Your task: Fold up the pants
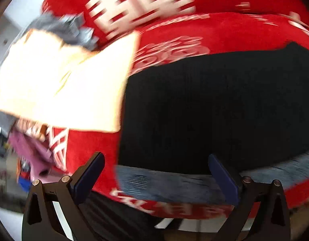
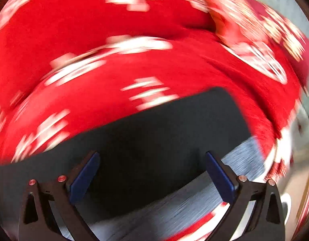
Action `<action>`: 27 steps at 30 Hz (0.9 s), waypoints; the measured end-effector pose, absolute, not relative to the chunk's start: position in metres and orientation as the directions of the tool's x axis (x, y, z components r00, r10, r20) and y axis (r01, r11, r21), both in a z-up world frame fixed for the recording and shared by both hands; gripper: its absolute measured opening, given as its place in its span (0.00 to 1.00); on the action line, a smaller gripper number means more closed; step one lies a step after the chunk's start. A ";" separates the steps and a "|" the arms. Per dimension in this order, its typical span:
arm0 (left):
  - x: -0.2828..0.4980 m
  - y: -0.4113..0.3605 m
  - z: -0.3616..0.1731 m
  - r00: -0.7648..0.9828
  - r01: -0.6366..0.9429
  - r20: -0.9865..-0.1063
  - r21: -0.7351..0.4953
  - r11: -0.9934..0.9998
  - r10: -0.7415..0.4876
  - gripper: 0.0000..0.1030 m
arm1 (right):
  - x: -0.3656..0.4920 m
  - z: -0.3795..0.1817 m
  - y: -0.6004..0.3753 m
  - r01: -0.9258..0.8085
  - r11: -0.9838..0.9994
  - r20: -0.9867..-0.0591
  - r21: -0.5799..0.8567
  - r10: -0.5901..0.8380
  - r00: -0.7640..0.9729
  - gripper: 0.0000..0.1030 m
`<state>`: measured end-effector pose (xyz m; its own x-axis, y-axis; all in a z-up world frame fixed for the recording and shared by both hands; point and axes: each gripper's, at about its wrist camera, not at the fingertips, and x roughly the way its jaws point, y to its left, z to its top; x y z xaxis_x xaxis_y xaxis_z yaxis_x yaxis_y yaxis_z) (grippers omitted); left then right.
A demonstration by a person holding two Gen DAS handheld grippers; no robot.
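Note:
Black pants (image 1: 214, 108) lie flat on a red bedcover (image 1: 194, 34) with white patterns. A grey band (image 1: 174, 182), the pants' near edge, runs along the front. My left gripper (image 1: 156, 170) is open and empty, just above that edge near the pants' left corner. In the right wrist view the same black pants (image 2: 154, 136) with the grey band (image 2: 194, 200) lie on the red cover (image 2: 114, 64). My right gripper (image 2: 152, 170) is open and empty above the near edge. Both views are motion-blurred.
A folded cream garment (image 1: 64, 88) lies on the cover left of the pants, with grey cloth (image 1: 60, 28) behind it and pink cloth (image 1: 32, 150) hanging at the left edge. The bed's front edge runs just below the grey band. The bed's right edge (image 2: 291, 140) drops off.

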<state>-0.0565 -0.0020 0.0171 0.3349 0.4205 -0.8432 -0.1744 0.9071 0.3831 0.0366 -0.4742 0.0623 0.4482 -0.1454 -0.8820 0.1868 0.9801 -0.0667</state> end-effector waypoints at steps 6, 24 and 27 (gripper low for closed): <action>-0.061 -0.092 0.028 0.450 0.047 -0.853 0.317 0.947 0.263 1.00 | -0.022 0.068 -0.313 -0.157 0.987 -0.888 -0.014 0.060 0.457 1.00; -0.060 -0.084 -0.006 0.366 0.016 -0.890 0.298 0.954 0.272 1.00 | -0.002 0.031 -0.358 -0.003 0.991 -0.926 -0.132 -0.123 0.358 1.00; -0.064 -0.064 -0.012 0.332 -0.018 -0.902 0.288 0.957 0.278 1.00 | 0.005 0.030 -0.391 0.050 0.993 -0.932 -0.111 -0.121 0.340 1.00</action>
<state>-0.0638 -0.0635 -0.0122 0.3316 0.2778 -0.9016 -0.0178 0.9573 0.2885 0.0051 -0.3909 0.0299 0.3403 -0.1211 -0.9325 0.0502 0.9926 -0.1106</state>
